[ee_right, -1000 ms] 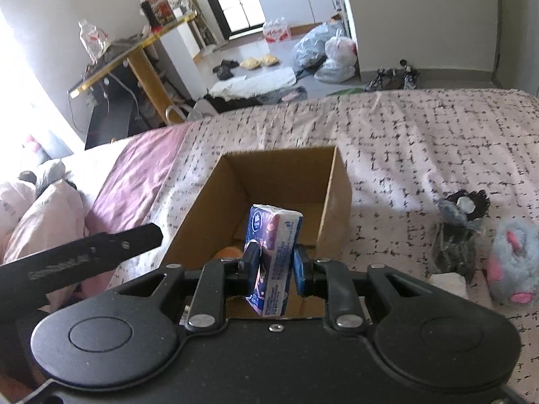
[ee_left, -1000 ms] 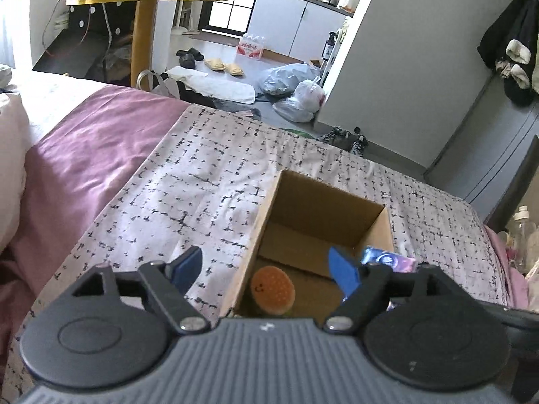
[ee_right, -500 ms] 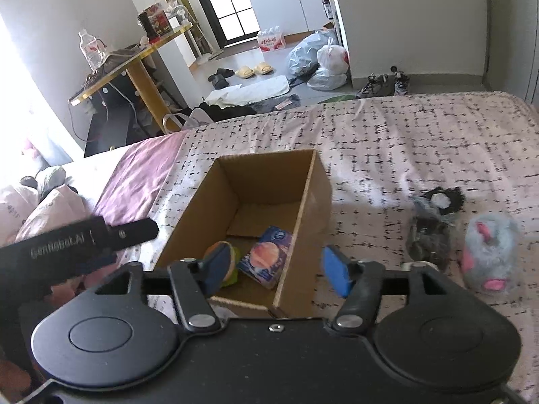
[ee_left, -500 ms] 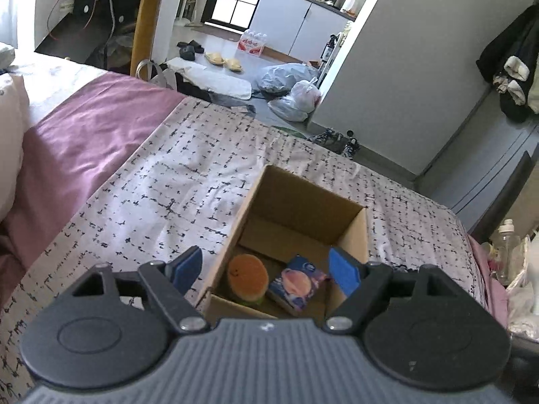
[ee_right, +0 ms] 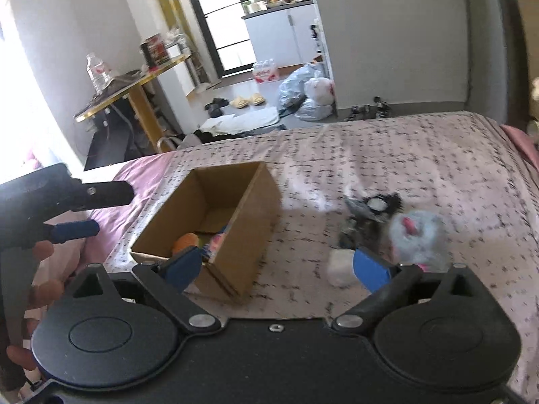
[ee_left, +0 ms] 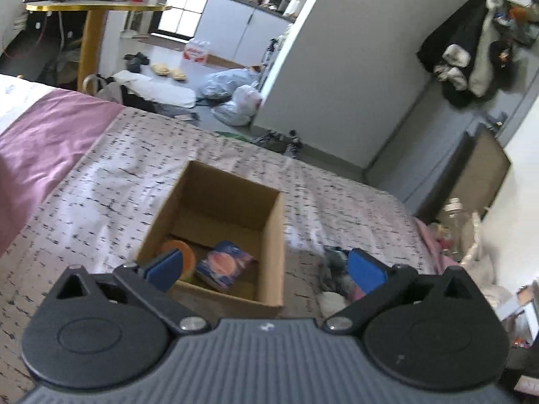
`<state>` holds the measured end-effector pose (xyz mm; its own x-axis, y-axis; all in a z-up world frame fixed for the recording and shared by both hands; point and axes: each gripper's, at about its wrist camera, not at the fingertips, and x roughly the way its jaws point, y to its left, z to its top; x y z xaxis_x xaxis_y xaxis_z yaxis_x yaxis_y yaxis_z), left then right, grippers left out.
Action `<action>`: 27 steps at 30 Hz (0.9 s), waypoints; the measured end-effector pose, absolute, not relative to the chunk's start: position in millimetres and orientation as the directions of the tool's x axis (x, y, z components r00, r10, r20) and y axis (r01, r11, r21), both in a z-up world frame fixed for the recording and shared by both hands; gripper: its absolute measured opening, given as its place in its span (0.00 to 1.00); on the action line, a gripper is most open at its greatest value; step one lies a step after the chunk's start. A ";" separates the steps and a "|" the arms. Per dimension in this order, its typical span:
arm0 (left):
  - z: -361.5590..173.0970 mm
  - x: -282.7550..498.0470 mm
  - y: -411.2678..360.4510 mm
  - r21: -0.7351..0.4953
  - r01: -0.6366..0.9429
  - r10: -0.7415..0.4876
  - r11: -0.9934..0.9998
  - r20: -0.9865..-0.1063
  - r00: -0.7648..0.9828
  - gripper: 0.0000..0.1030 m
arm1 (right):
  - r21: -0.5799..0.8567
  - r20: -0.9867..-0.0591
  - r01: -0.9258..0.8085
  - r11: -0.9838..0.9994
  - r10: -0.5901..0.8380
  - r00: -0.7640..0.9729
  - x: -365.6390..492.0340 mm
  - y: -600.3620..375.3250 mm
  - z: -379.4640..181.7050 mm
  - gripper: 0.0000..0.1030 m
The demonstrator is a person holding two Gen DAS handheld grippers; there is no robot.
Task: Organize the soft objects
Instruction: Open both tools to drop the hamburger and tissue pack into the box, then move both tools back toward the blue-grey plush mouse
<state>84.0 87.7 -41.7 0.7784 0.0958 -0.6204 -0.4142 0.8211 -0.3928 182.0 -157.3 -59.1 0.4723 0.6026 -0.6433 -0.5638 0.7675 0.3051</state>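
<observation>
Soft objects, two groups, on patterned bedspread [ee_right: 387, 155]. Nearest, both wrist views: left gripper [ee_left: 266, 266] and right gripper [ee_right: 279, 266], each w/ blue pads spread wide, nothing between them. Just beyond, cardboard box [ee_left: 269, 235], top open, sits on the spread; inside it, orange round plush [ee_left: 180, 252] at near-left corner, partly behind left gripper's left pad, and blue tissue pack [ee_left: 224, 264] lying flat beside it, the two touching or nearly so. In right wrist view same box [ee_right: 249, 222] stands left of centre; plush [ee_right: 185, 240] and a sliver of pack [ee_right: 215, 240] show over its rim. Right of box, apart from it, on the spread: small white item [ee_right: 340, 264] nearest, partly behind right gripper's right pad; dark bundle w/ white patch [ee_right: 370, 215] beyond; grey fluffy toy w/ pink spots [ee_right: 414, 239] beside the bundle, blurred, contact cannot be told. Left edge, right wrist view: the left gripper's black body [ee_right: 67, 195] w/ person's fingers [ee_right: 43, 252] around its handle. Far: gold-rimmed table [ee_right: 134, 87], floor w/ slippers [ee_right: 247, 101], plastic bags [ee_right: 306, 94], white cabinets [ee_right: 283, 37].
</observation>
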 end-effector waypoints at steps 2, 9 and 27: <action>-44.3 82.5 80.8 -0.385 -0.408 0.085 0.828 -0.633 0.770 1.00 | 0.319 -0.639 -0.555 0.768 0.607 0.473 180.7 -169.2 -58.8 0.95; -41.9 75.7 48.1 -0.323 -0.330 0.038 0.887 -0.661 0.749 1.00 | 0.344 -0.643 -0.532 0.774 0.607 0.467 176.1 -202.1 -52.6 0.95; -34.9 89.4 4.9 -0.232 -0.240 -0.018 0.943 -0.753 0.658 1.00 | 0.335 -0.645 -0.492 0.803 0.576 0.502 176.9 -259.3 -32.6 0.95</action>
